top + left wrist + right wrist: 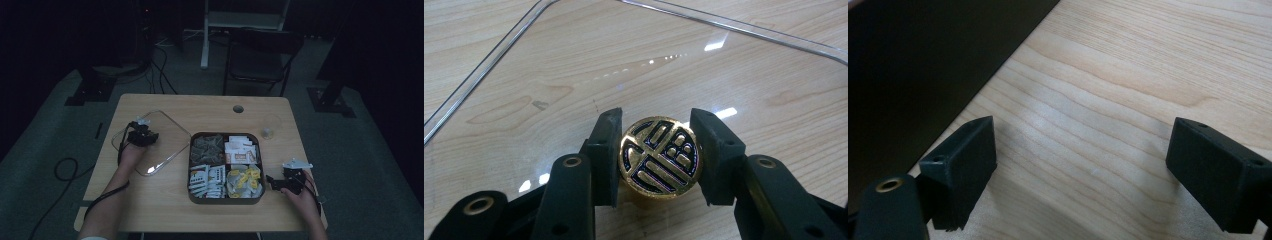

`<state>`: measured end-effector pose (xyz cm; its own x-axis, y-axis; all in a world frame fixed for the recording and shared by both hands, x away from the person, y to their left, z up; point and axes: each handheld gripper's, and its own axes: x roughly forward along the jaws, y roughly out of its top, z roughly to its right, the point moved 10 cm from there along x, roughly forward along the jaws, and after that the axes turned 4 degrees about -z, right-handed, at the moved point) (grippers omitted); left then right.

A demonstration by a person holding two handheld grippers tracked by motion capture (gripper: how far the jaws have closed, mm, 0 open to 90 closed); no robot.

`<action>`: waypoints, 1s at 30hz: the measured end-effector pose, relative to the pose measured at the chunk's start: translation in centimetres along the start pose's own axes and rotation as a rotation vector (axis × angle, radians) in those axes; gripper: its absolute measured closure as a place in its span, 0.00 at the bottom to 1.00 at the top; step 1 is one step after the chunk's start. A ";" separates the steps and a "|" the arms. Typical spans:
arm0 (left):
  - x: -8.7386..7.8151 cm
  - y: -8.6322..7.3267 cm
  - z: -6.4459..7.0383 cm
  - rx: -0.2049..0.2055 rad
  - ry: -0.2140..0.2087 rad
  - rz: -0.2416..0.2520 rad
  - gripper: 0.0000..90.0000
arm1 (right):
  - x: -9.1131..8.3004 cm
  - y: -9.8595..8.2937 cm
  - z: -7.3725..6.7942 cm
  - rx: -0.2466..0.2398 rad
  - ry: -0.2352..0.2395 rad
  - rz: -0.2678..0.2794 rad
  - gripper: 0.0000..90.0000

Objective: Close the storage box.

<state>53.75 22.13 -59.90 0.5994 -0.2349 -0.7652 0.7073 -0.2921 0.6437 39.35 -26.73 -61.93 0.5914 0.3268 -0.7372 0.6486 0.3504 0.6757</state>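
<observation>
Clamped between the jaws of the left gripper (659,155) is a round gold knob (659,156) with a dark pattern on its face, touched by a jaw on each side. This knob sits on a clear lid (167,131), which is laid flat on the left part of the wooden table (200,107), its rim well inside the table's left and far edges. Bare wood is left between the lid and the near edge. Just right of the lid, a dark tray (226,201) with four compartments of packets is set at the middle. At the right, the right gripper (1083,180) is held with its jaws spread wide over bare wood, just beside the tray's dark right wall (923,75), near the table's right edge.
</observation>
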 end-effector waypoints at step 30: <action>-6.2 3.3 0.9 0.006 -0.063 0.078 0.66 | 0.0 0.0 0.0 0.000 0.000 0.000 0.14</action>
<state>52.04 21.79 -53.00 0.6276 -0.3146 -0.7122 0.6571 -0.2766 0.7012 39.35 -26.73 -61.93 0.5912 0.3271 -0.7372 0.6486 0.3504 0.6757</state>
